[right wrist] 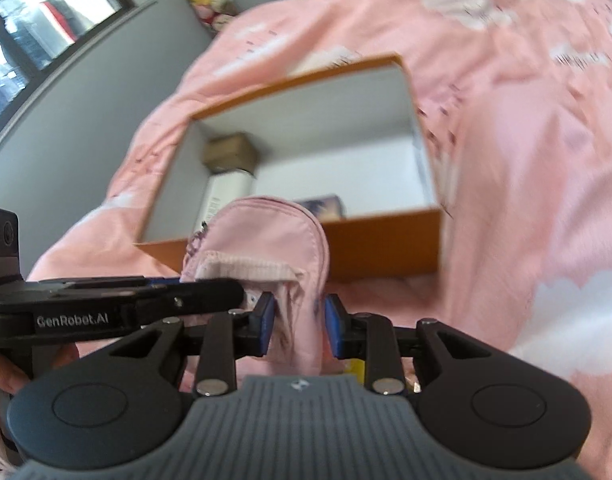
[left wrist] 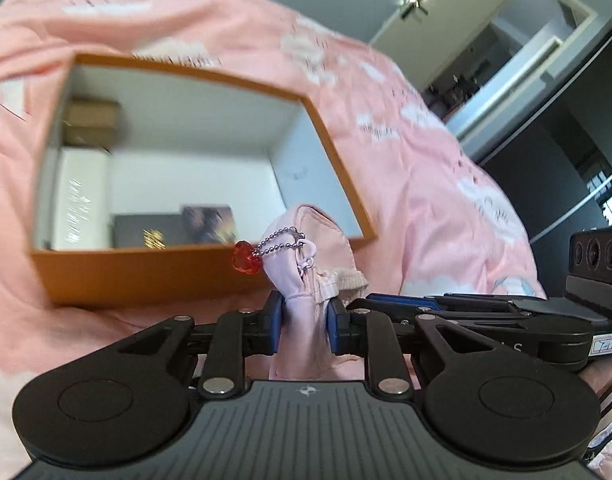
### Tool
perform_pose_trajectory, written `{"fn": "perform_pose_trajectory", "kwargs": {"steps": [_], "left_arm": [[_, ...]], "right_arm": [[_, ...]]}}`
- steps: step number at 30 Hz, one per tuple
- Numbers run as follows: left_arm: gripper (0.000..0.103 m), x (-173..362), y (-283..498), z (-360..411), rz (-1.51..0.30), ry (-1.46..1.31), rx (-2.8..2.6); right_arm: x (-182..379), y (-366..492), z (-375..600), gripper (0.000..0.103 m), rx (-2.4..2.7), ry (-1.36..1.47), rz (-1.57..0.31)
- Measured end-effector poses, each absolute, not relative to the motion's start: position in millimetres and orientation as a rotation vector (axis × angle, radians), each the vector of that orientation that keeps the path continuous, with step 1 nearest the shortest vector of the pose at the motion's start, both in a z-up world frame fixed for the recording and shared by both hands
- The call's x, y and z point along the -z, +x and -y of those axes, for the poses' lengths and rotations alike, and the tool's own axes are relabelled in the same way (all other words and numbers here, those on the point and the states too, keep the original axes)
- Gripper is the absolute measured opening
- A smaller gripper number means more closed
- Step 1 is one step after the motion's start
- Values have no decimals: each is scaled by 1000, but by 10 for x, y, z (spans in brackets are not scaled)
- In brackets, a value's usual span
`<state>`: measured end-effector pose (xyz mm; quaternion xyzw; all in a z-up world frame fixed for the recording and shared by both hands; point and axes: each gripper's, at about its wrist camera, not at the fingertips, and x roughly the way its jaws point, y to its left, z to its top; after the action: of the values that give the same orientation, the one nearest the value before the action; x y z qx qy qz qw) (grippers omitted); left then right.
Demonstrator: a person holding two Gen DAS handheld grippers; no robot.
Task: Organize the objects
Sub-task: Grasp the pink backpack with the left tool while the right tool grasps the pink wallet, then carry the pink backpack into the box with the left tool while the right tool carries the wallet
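- "GenRobot.AI" printed on left gripper body
- Left jaws clamp pink pouch; right gripper jaws pinch it too
- Pouch held just before orange box, over pink bedspread

We read "GenRobot.AI" in white on the black body of the left gripper; other print blurs.
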<state>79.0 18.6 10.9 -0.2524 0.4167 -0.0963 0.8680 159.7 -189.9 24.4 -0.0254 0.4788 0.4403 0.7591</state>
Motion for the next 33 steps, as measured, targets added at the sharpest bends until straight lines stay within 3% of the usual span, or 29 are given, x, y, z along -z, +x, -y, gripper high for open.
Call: {"fn": "perform_pose_trajectory", "kwargs": {"steps": [7,24,33], "left_arm": [[25,-203,495,-528,-864,-516,85],[25,-120,58,-940,-877,-457,-60],[25,-131,48,-963,-856,-489,-22]], "right_arm": [[-382,1324,1607,30,-1061,-138,-1035],[281,768,877,29,-1106,-425,-1286],[497,760,786,26,-1083,-438,-1352]]}}
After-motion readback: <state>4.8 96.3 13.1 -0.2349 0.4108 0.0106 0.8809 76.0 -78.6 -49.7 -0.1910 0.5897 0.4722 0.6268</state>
